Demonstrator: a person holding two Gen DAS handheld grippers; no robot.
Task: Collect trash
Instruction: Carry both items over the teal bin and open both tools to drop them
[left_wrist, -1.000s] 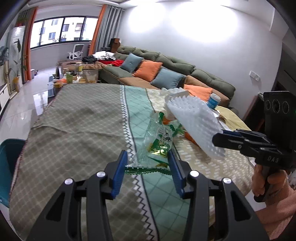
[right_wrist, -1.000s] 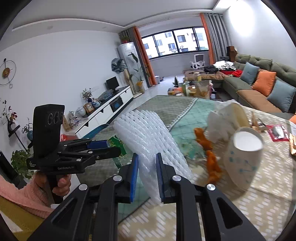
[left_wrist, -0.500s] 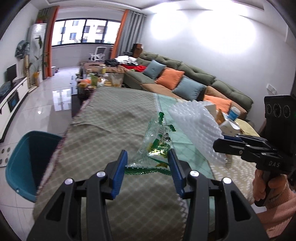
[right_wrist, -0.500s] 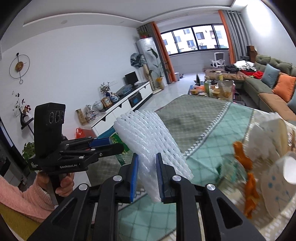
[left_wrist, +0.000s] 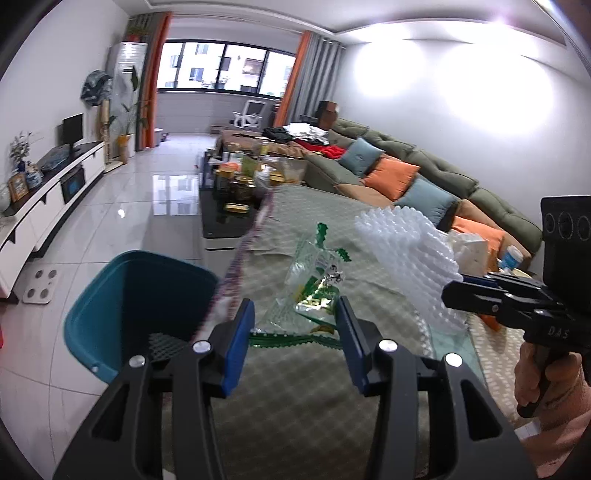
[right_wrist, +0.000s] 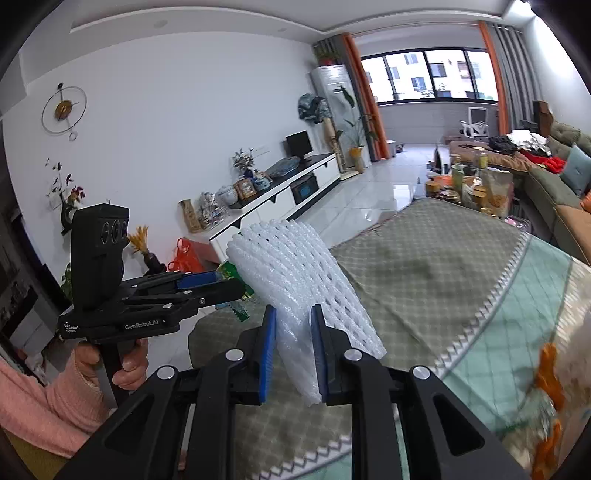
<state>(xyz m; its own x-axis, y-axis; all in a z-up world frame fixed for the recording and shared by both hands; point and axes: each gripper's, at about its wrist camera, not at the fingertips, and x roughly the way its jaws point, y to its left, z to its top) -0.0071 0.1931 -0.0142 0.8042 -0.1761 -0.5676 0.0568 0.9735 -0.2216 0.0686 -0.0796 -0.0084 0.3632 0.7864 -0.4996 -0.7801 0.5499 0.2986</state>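
My left gripper (left_wrist: 295, 343) is shut on a clear plastic wrapper (left_wrist: 314, 288) with green print and a serrated green edge, stretched between its blue pads above the table's edge. A teal bin (left_wrist: 122, 295) stands on the floor just left of and below that gripper. My right gripper (right_wrist: 293, 354) is shut on a white foam net sleeve (right_wrist: 295, 277), which fans upward out of the pads. In the left wrist view the right gripper (left_wrist: 476, 295) and its foam sleeve (left_wrist: 406, 254) sit to the right. The right wrist view has the left gripper (right_wrist: 232, 288) at its left, a hand on its handle.
A green patterned cloth covers the table (left_wrist: 295, 413). Orange peels (right_wrist: 550, 373) lie blurred at the table's right. A low black table with jars (left_wrist: 240, 199) stands beyond, a sofa with cushions (left_wrist: 391, 173) on the right, a white TV cabinet (left_wrist: 55, 199) along the left wall.
Both grippers have swung left across the table with their loads still held. The teal bin has come fully into the left wrist view. The white cup has left the right wrist view.
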